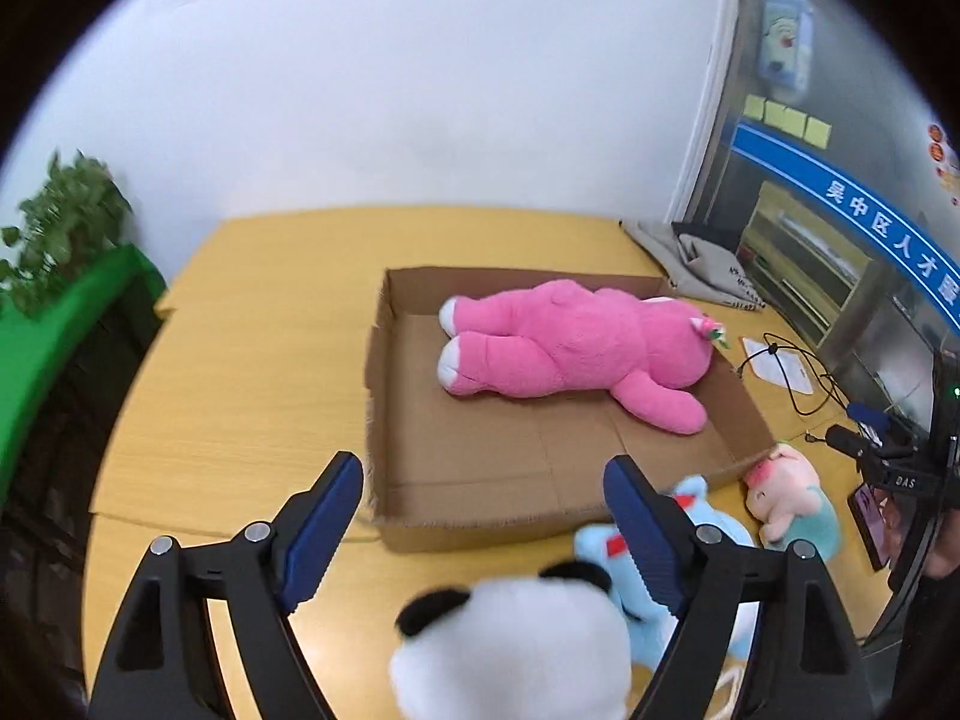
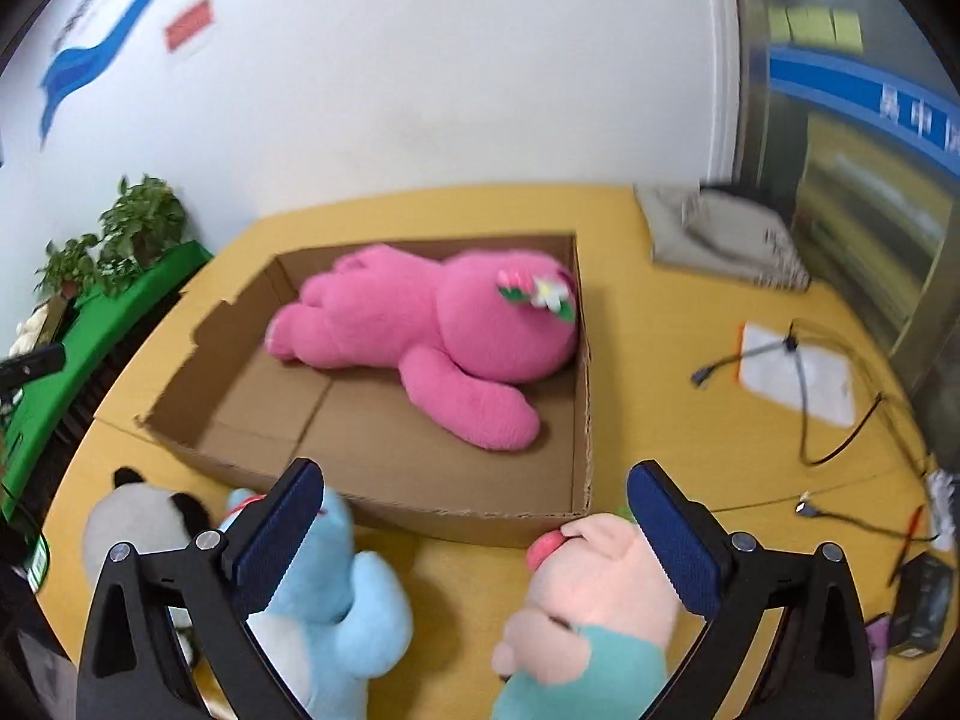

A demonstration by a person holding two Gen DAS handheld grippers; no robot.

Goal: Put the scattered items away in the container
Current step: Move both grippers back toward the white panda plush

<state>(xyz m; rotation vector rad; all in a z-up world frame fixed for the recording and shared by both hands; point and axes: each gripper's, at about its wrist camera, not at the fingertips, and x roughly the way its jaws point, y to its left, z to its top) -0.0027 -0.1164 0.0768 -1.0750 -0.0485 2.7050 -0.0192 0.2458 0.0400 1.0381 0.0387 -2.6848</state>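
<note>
Lying on its side inside the shallow cardboard box (image 1: 528, 468), the large pink plush toy (image 1: 564, 348) fills the far half of the tray, its white-soled feet toward the box's left wall and its flower-trimmed head (image 2: 540, 294) against the right wall. The box rests on a yellow wooden table (image 1: 240, 372). Three smaller toys lie outside it, along its near wall: a black-and-white panda plush (image 1: 510, 642), a light-blue plush (image 2: 336, 588) and a pink pig plush (image 1: 786, 498) with a teal body. In the left wrist view the panda's head sits low between the left gripper (image 1: 483, 477) arms, below the blue pads, with the light-blue plush partly hidden behind the right-hand finger. The left gripper is released, its jaws spread wide with nothing pressed between the pads. In the right wrist view the right gripper (image 2: 474, 483) is likewise released, its jaws fully spread; the pig plush lies under and just inside the right-hand finger, the light-blue plush under the left-hand one, neither clamped. Beyond the box, a grey cloth bag (image 2: 720, 234), a white paper sheet (image 2: 798, 372) and dark cables (image 2: 840, 420) occupy the table's right side; potted plants (image 2: 120, 234) stand at far left.
</note>
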